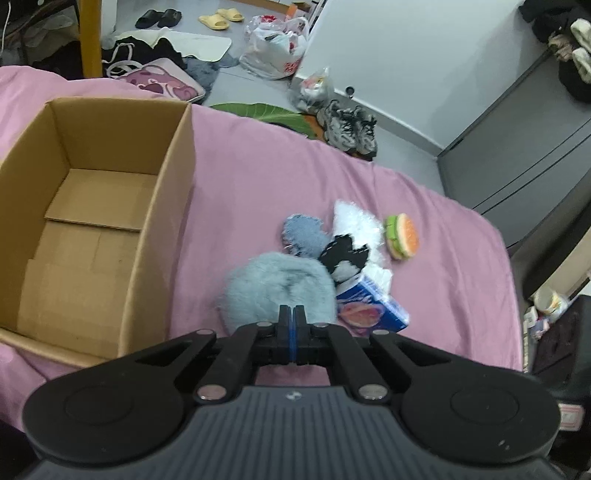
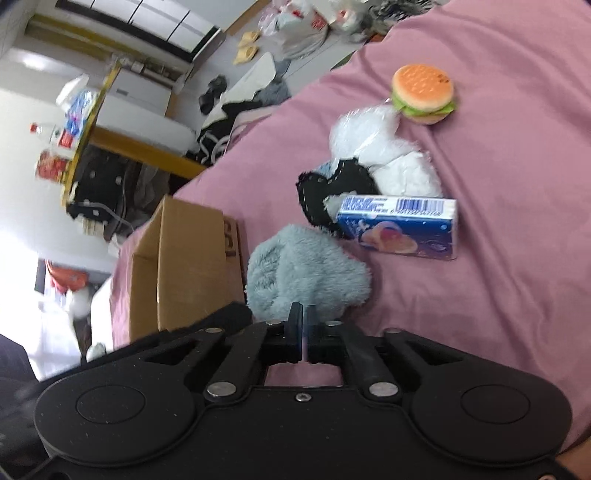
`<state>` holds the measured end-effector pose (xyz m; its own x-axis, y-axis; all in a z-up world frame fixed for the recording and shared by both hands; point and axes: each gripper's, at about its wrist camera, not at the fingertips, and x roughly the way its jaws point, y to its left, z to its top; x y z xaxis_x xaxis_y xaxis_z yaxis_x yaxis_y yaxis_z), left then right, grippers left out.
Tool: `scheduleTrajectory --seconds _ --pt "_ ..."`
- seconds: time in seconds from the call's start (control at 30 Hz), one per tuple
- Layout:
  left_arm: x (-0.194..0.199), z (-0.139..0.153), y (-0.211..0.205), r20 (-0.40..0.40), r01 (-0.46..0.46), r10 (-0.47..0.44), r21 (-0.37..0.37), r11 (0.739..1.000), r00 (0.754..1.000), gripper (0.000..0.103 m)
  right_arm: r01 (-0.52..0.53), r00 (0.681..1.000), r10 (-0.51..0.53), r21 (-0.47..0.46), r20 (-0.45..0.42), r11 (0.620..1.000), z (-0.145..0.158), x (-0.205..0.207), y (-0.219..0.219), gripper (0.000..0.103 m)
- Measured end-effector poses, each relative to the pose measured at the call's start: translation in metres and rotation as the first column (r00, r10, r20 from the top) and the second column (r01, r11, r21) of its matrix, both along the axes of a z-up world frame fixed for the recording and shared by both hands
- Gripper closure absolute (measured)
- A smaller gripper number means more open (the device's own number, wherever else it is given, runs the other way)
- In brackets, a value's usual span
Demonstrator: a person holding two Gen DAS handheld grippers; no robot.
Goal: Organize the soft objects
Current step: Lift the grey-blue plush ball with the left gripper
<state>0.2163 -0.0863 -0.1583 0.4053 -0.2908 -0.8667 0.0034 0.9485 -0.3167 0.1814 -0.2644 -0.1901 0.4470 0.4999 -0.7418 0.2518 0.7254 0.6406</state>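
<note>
A pile of soft things lies on the pink bed sheet (image 1: pixel 258 177): a fluffy light-blue plush (image 1: pixel 277 288) (image 2: pixel 306 269), a small blue knit piece (image 1: pixel 304 234), a black and white sock (image 1: pixel 345 258) (image 2: pixel 332 188), a white fluffy item (image 1: pixel 356 221) (image 2: pixel 380 155), a blue tissue pack (image 1: pixel 373 308) (image 2: pixel 402 229) and a toy burger (image 1: pixel 402 236) (image 2: pixel 423 94). An open, empty cardboard box (image 1: pixel 166 206) (image 2: pixel 192 266) stands to the left. My left gripper (image 1: pixel 291 314) is shut and empty just short of the blue plush. My right gripper (image 2: pixel 303 314) is shut and empty, also just short of it.
Beyond the bed, the floor holds grey sneakers (image 1: pixel 351 127), plastic bags (image 1: pixel 277 48), slippers (image 1: pixel 221 18) and a pink pillow (image 1: pixel 162 79). A grey cabinet (image 1: pixel 517 147) stands at the right. A yellow table leg (image 1: pixel 90 37) stands behind the box.
</note>
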Motion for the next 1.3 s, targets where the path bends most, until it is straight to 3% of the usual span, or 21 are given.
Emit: scheduleTrajectory --seconds 0.03,0.1,0.13,0.3,0.57,0.67,0.73,0.83,1.3 --pt "0.0 0.0 0.0 0.004 0.0 0.0 0.015 1.0 1.0 0.103 0.014 1.0 -0.014 -0.004 -0.006 1.0 -0.001 0.001 -0.001 0.09" --pt "0.0 -0.001 0.003 0.005 -0.008 0.007 0.044 0.999 1.0 0.103 0.052 0.999 -0.052 -0.005 -0.003 0.999 -0.003 0.002 -0.001 0.063" --pt "0.0 -0.001 0.005 0.009 -0.01 0.01 0.051 0.999 1.0 0.101 0.061 0.998 -0.061 0.001 0.004 0.998 -0.002 0.002 -0.001 0.062" --pt "0.003 -0.003 0.015 0.01 -0.016 0.015 0.049 0.999 1.0 0.1 0.081 0.997 -0.082 0.028 0.009 0.996 -0.008 0.011 0.005 0.062" --pt "0.012 -0.011 0.015 -0.025 -0.017 0.017 0.011 1.0 1.0 0.096 0.091 0.994 -0.088 0.035 -0.064 0.995 -0.028 0.023 0.006 0.063" --pt "0.017 -0.015 0.014 -0.028 -0.023 0.023 -0.001 1.0 0.999 0.09 0.094 0.992 -0.091 0.04 -0.083 0.995 -0.034 0.023 0.006 0.069" --pt "0.019 -0.017 0.013 -0.032 -0.039 0.039 -0.007 0.999 0.999 0.078 0.087 0.993 -0.084 0.037 -0.079 0.995 -0.035 0.023 0.005 0.075" --pt "0.024 -0.019 0.011 -0.027 -0.046 0.045 -0.011 0.999 0.999 0.069 0.098 0.992 -0.095 0.04 -0.078 0.994 -0.035 0.022 0.002 0.079" --pt "0.034 -0.04 -0.001 -0.05 -0.088 0.089 0.027 0.996 0.995 0.068 0.136 0.988 -0.131 0.062 -0.078 0.989 -0.037 0.018 -0.008 0.082"
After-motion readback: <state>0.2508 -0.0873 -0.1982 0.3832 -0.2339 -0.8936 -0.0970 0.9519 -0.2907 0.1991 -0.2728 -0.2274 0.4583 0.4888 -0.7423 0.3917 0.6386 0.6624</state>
